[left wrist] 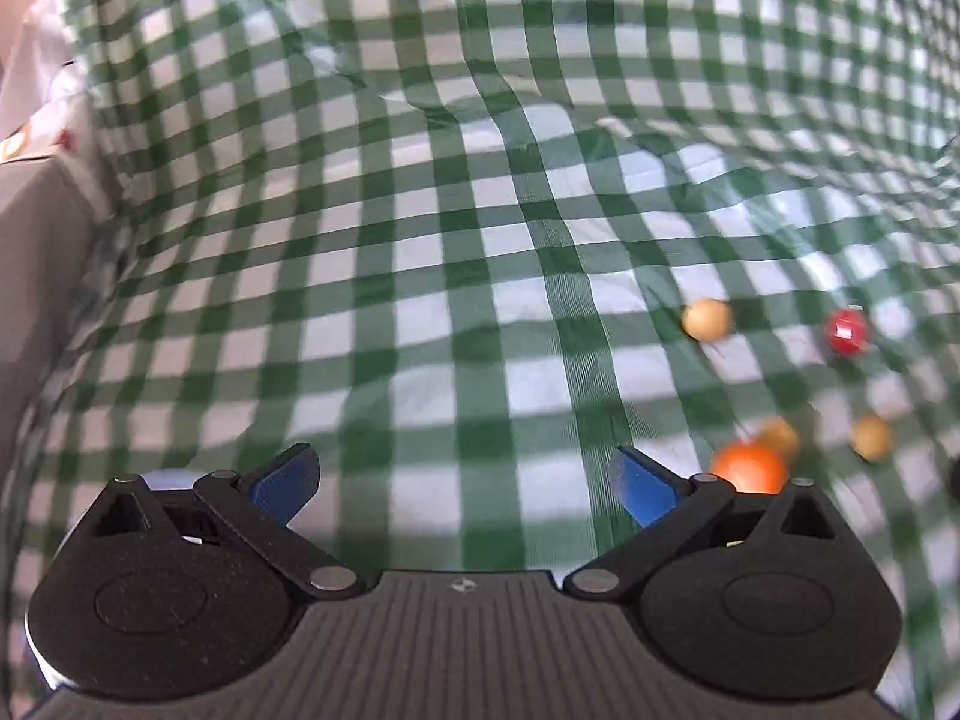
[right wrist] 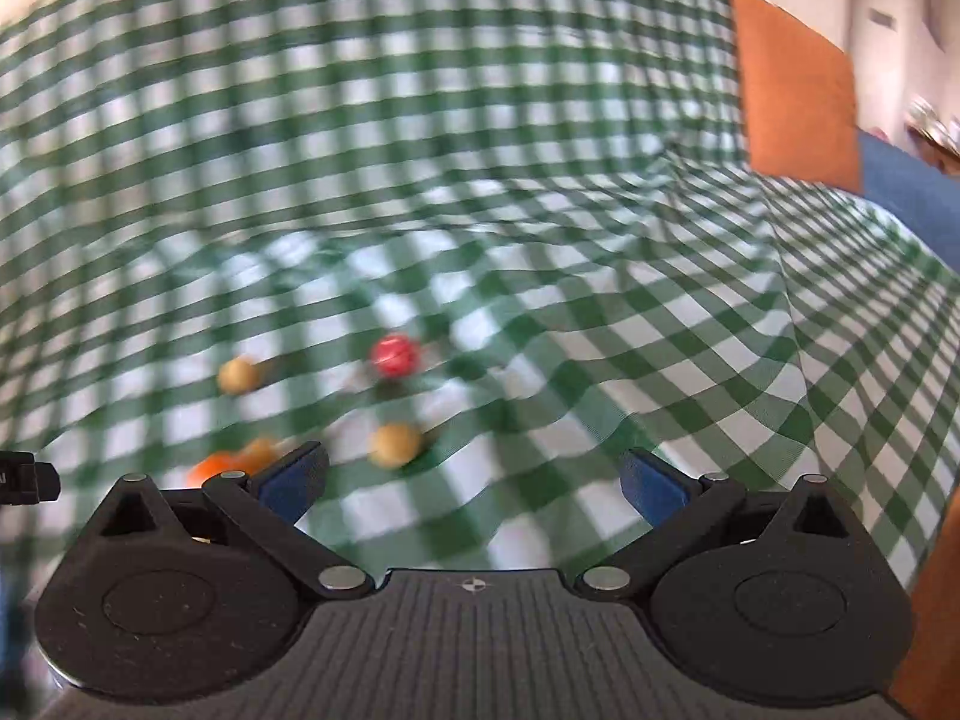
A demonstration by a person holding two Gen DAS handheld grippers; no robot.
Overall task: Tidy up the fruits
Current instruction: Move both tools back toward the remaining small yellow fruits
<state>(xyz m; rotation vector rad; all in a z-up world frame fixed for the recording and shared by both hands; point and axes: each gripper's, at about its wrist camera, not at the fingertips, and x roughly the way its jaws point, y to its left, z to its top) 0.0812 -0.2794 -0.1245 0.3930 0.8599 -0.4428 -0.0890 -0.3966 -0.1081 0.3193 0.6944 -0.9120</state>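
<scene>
A green-and-white checked cloth (left wrist: 420, 276) covers the worktop and lies in soft wrinkles. Five small round fruits rest on it in a loose group, all blurred in both views.

In the left wrist view, the left tongs (left wrist: 465, 483) stand wide apart with nothing between their blue fingertips (left wrist: 288, 480). The fruits lie to the right of them: a tan fruit (left wrist: 707, 319) farthest forward, a red fruit (left wrist: 846, 331) to its right, another tan fruit (left wrist: 870, 437) nearer the camera, and an orange fruit (left wrist: 749, 468) just beside the right finger, partly hidden behind the tool's linkage. A smaller orange-tan fruit (left wrist: 780, 435) touches or sits just behind the orange one; the blur leaves that unclear.

In the right wrist view, the right tongs (right wrist: 474, 486) are likewise spread wide and hold nothing. The same group lies ahead and to the left: the red fruit (right wrist: 394, 355) farthest, a tan fruit (right wrist: 239, 374) to its left, a second tan fruit (right wrist: 394, 445) close to the left fingertip (right wrist: 294, 480), and the orange fruit (right wrist: 210, 468) with its paler neighbour (right wrist: 259, 451) behind the left linkage. An orange-brown panel (right wrist: 792, 90) stands beyond the cloth at upper right, with blue fabric (right wrist: 912, 192) beside it.
</scene>
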